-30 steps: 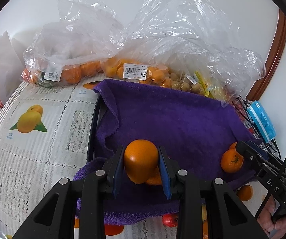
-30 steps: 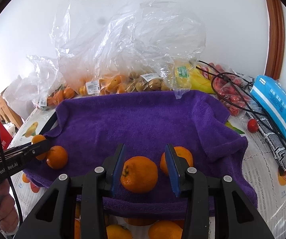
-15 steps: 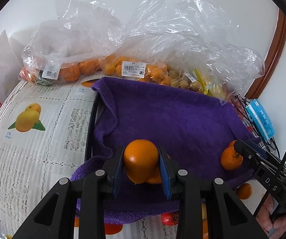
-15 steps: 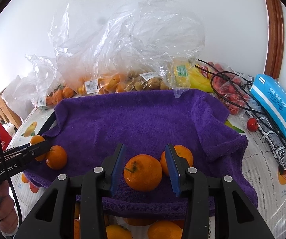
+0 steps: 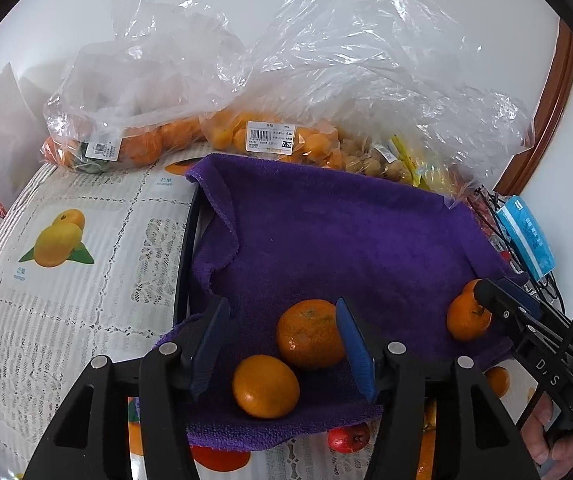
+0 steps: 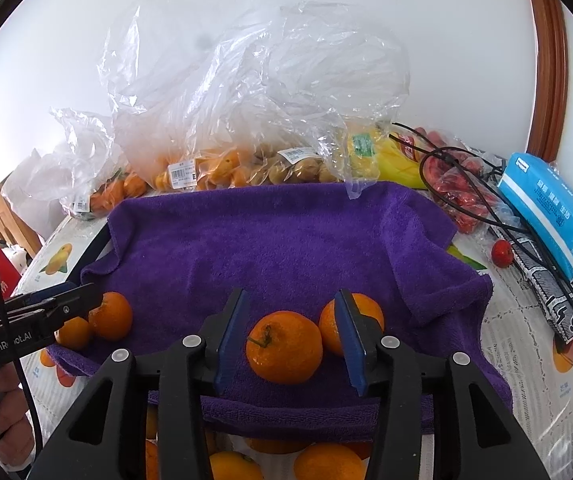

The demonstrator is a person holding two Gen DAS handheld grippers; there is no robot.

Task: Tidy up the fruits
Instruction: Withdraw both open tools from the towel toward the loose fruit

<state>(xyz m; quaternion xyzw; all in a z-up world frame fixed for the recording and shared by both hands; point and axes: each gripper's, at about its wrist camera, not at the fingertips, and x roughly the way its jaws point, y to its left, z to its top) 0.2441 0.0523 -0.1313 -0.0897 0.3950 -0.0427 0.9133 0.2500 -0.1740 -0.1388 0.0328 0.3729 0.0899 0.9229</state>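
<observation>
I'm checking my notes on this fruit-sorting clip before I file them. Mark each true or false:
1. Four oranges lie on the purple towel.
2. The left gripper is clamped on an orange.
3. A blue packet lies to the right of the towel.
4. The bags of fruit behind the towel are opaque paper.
1. True. Two oranges lie near the left gripper, and two more at the right gripper, all on the purple towel.
2. False. Its jaws are opening, with no orange pressed between them.
3. True. The blue packet lies there among black cables.
4. False. The bags are clear plastic.
</observation>
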